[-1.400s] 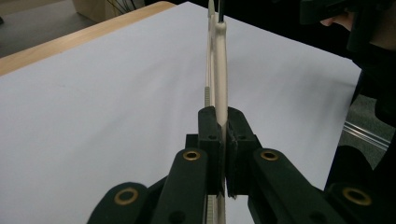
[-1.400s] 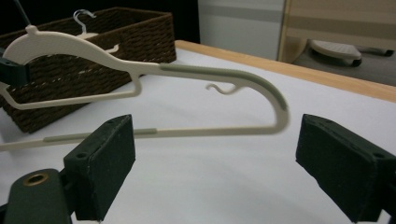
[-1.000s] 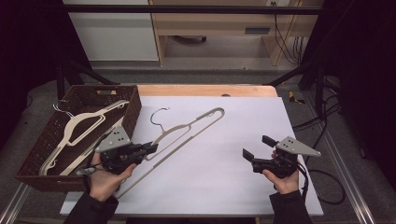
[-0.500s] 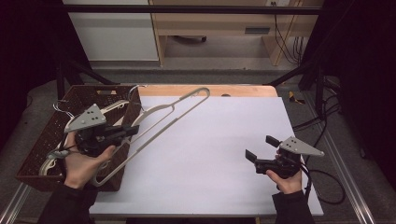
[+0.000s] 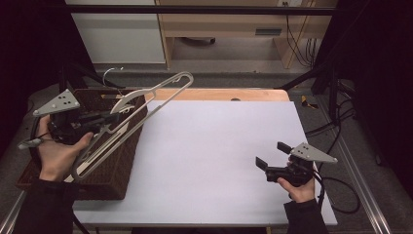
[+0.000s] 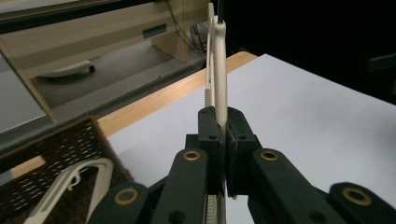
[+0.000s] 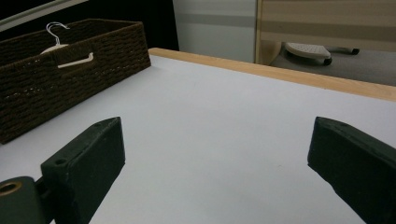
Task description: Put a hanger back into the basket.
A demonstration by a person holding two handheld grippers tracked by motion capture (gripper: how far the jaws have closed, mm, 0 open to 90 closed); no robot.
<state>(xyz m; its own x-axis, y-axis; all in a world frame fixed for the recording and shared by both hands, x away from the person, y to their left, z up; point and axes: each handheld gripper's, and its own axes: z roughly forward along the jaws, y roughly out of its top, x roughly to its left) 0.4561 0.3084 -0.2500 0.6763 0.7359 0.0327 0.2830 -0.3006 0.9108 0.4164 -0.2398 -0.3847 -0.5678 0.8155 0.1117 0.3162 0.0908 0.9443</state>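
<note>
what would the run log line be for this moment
left gripper: shut on hanger, lifted over basket | right gripper: open, low over table | second hanger in basket

Matt plastic hanger [image 5: 146, 105], rough woven basket [image 5: 114, 168]

Light falls from above onto the white worktop [image 5: 219, 146], which is the brightest surface in the high view and shows an even, soft sheen without hard glare. Beyond the worktop's left and right edges the room sinks into near black, and the far wall and floor are dim and slightly grainy. Shadows are faint and diffuse; a soft one lies under the right tool [image 5: 272, 168] near the front right corner. In the left gripper view the black jaws are close and soft, the background mildly blurred. In the right gripper view the near jaws are out of focus, while the basket [image 7: 70, 60] appears fairly sharp though dark.
</note>
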